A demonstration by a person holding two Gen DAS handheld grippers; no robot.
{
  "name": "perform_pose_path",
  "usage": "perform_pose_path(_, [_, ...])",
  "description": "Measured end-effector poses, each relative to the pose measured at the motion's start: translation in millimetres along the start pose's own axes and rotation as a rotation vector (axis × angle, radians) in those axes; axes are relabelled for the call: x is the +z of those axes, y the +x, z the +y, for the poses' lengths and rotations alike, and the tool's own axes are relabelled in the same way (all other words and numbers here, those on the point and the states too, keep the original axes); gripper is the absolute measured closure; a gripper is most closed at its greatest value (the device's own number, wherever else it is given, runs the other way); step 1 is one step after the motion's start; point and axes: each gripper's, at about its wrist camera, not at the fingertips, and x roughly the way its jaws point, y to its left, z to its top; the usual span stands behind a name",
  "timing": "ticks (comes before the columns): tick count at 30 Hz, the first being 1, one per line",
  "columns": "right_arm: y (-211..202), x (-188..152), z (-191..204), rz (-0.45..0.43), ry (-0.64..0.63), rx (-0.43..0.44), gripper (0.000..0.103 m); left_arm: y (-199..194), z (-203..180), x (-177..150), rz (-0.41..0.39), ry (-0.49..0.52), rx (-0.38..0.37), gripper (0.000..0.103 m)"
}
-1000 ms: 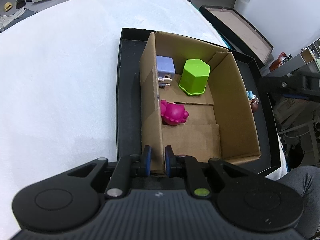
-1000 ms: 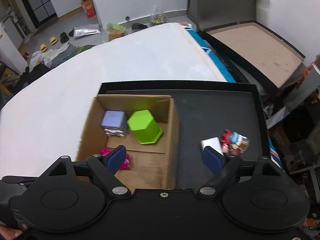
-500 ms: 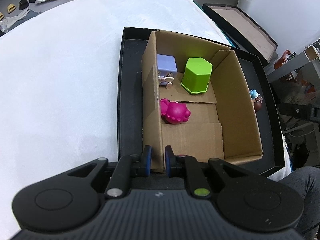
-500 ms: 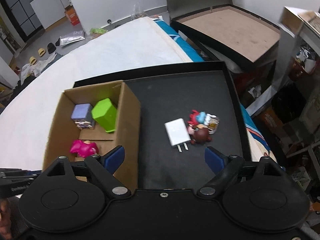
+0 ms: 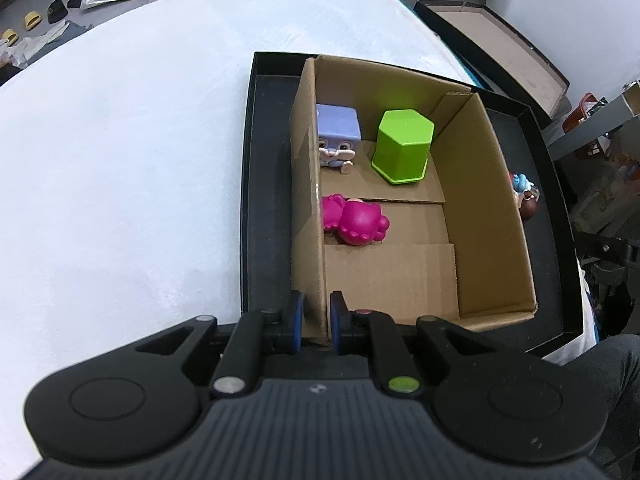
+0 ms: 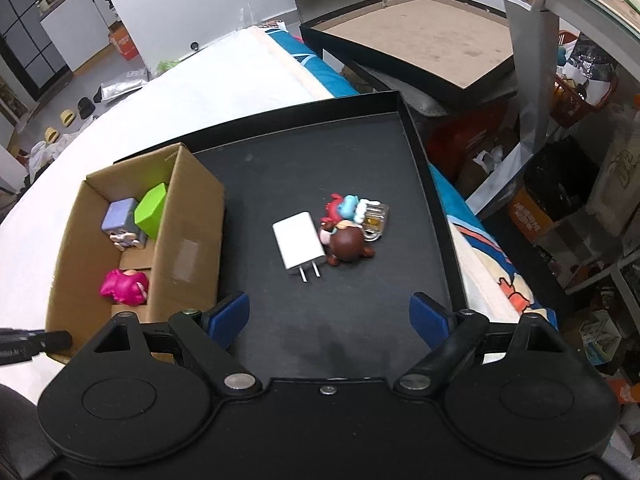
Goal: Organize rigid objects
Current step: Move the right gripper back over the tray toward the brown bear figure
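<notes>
Left gripper [image 5: 316, 318] angled steeply down, jaws clamped nearly together, right gripper [image 6: 331, 316] angled down, jaws spread wide

A white-covered bed [image 5: 120, 184], or possibly a padded surface, carries a black tray [image 6: 352, 152] lying directly on it near one edge.

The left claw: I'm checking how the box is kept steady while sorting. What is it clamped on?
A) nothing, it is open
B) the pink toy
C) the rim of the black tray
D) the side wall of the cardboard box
D: in the left wrist view the left claw has one blue pad on each side of the cardboard box wall, pressed shut on it; the pink toy lies loose inside.
</notes>
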Motion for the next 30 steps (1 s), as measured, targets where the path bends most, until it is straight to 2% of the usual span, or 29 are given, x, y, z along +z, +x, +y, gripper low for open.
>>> perform_pose_path(12, [9,-12,-21,0.015,-0.002,0.034,0.017,2,-6,2,0.006,0.003,0.025,0.091])
perform_pose_path(14, [11,-12,-25,0.022,-0.007,0.039,0.022,2,-6,2,0.005,-0.001,0.026,0.091])
perform_pose_path(21, [23,-4,-37,0.055,-0.002,0.061,0.030,3,-5,3,0.007,-0.005,0.031,0.091])
perform_pose_path(30, [41,14,-34,0.057,0.029,0.070,0.032,6,-5,6,0.020,-0.006,0.031,0.091])
